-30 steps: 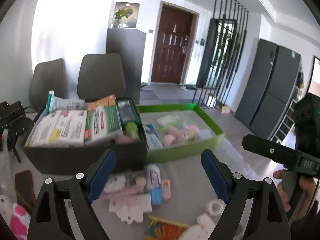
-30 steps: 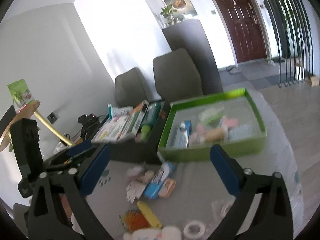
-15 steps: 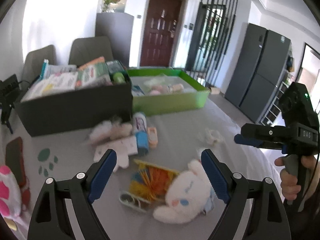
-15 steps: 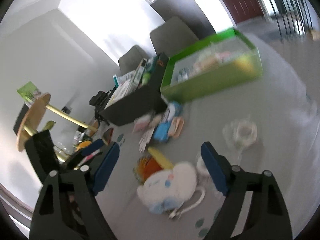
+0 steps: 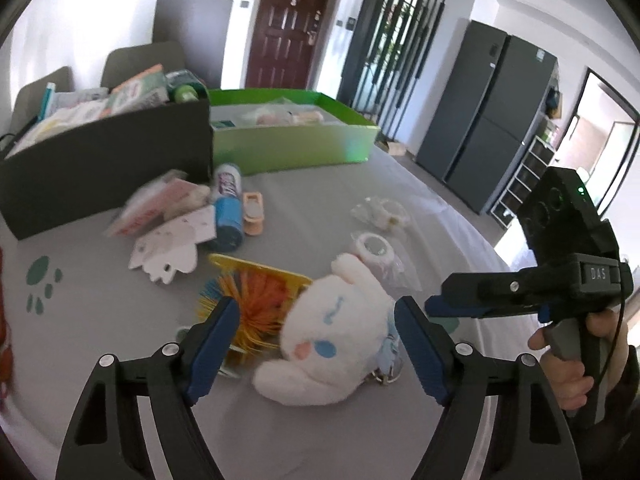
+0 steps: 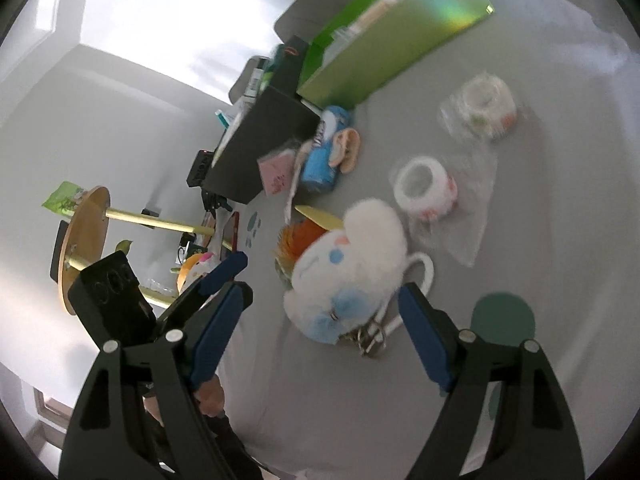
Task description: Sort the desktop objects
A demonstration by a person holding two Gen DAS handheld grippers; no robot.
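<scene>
A white plush toy (image 5: 332, 332) with blue ears and a metal key ring lies on the grey table, on top of an orange and yellow brush card (image 5: 256, 292). My left gripper (image 5: 316, 340) straddles the toy; its jaws are closing, the blue pads near the fur but not pressing on it. My right gripper (image 6: 324, 332) comes in from the other side, jaws also closing, with the plush toy (image 6: 348, 264) just ahead of it and only the key ring (image 6: 368, 336) between the fingers. Each gripper shows in the other's view: right gripper (image 5: 460, 304), left gripper (image 6: 224, 276).
A black box (image 5: 104, 168) full of packets and a green box (image 5: 296, 144) stand at the back. In front of them lie a blue tube (image 5: 228, 216), an orange clip (image 5: 253, 208), white and pink cards (image 5: 172, 244), and two bagged tape rolls (image 5: 374, 246) (image 6: 486, 104).
Both grippers have come down and tipped toward the table, closing in on the plush toy from either side. Their jaws have narrowed. The right view has rolled.
</scene>
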